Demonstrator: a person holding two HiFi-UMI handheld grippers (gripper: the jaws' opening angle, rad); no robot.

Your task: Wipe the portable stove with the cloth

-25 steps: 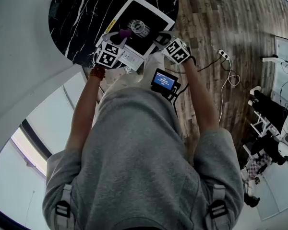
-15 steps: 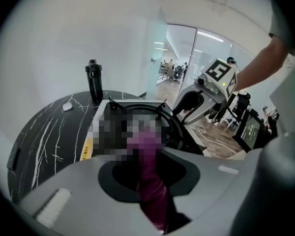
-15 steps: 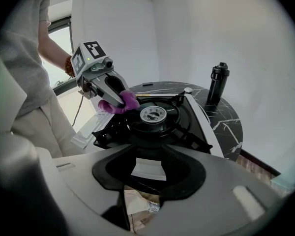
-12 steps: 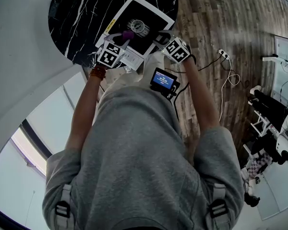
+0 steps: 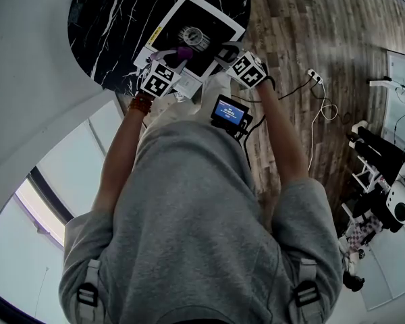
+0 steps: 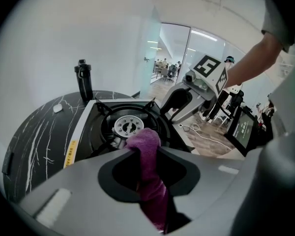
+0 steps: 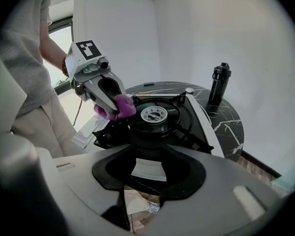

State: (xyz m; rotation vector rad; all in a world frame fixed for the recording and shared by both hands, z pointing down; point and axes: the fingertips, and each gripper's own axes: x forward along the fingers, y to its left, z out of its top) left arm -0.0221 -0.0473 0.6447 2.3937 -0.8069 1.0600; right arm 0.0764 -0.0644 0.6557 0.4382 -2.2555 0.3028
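While both tongs sit at the near edge of the portable stove [image 5: 189, 4], a small lit screen [image 5: 229, 112] hangs nearer, at the person's waist. Left tongs [image 6: 146, 152] are clamped tight on the purple cloth [image 6: 143, 139], a wad sticking out past the tips. Cloth is on the stove's black top, near-left side, just beside the burner [image 6: 125, 127] and up against the pan support. Right tongs [image 7: 150, 152] are at the stove's near-right corner, tips look closed together with nothing between them; can't tell if they touch the rim. Stove sits on the round black marble counter [image 5: 108, 19]. Black bottle [image 7: 219, 82] stands upright on the far side, apart from the stove.
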